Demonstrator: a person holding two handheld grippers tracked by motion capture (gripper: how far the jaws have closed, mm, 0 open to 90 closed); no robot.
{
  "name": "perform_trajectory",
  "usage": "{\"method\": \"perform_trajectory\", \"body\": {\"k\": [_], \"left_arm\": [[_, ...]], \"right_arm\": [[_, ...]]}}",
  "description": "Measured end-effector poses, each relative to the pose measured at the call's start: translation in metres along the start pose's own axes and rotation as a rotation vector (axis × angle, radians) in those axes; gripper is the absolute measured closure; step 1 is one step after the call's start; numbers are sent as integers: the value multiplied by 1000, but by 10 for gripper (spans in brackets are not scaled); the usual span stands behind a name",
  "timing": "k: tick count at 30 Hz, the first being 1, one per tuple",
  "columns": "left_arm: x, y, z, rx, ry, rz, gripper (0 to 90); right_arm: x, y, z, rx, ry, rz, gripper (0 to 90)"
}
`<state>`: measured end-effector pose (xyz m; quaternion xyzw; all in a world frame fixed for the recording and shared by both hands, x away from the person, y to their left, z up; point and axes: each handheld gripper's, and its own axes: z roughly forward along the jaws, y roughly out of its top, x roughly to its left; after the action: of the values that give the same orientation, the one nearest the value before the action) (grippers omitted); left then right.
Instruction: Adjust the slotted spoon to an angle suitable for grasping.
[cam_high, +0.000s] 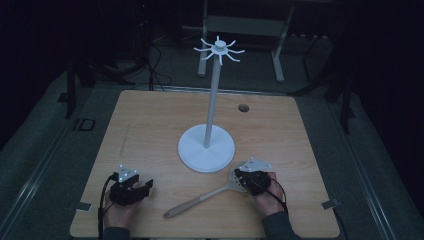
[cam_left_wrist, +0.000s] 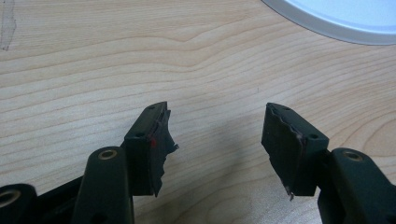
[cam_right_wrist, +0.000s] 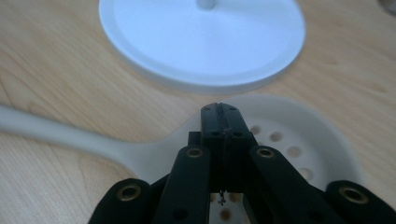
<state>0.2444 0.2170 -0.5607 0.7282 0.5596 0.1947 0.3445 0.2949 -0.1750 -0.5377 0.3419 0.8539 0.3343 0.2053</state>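
Note:
A white stand with a round base (cam_high: 206, 147), a tall pole and a crown of hooks (cam_high: 219, 49) rises at the table's middle. In front of it lies a pale slotted spoon (cam_high: 200, 202), handle toward the near left, perforated bowl (cam_right_wrist: 299, 135) toward the base (cam_right_wrist: 201, 42). My right gripper (cam_high: 241, 176) is over that bowl; its jaws (cam_right_wrist: 219, 109) are shut, pads pressed together with nothing seen between them. My left gripper (cam_high: 144, 188) rests at the near left, open (cam_left_wrist: 217, 126) over bare wood, with the base's rim (cam_left_wrist: 336, 18) ahead to its right.
The wooden table (cam_high: 150, 125) has a small round hole (cam_high: 243, 107) at the back right and tape marks near both front corners (cam_high: 84, 206). Dark floor, cables and a desk frame (cam_high: 245, 25) lie beyond the far edge.

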Motion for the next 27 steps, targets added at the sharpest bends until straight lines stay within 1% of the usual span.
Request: {"method": "perform_trajectory", "body": {"k": [2,6,12,15,17,19,22,26,27], "left_arm": [[0,0,0,0,0,0,419],[0,0,0,-1,0,-1,419],[0,0,0,-2,0,-2,419],[1,0,-1,-3,1,-4,419],[1,0,0,-2,1,-3,419],[1,0,0,0,0,-2,419],[0,0,0,1,0,-2,419],[0,0,1,1,1,-3,419],[0,0,1,2,2,-3,419]], "right_arm": [[4,-1,7,37,6,-20,899],[6,-5,12,71,8,-33,900],[4,-9,8,66,26,-25,900],[0,-12,3,65,20,-25,900],[-3,-15,-2,59,30,-12,900],[-6,-18,-7,63,10,-16,900],[-12,-20,-14,62,-3,-1,900],[-16,-23,-19,63,-25,-4,900],[-18,-25,-22,72,-46,-6,900]]}}
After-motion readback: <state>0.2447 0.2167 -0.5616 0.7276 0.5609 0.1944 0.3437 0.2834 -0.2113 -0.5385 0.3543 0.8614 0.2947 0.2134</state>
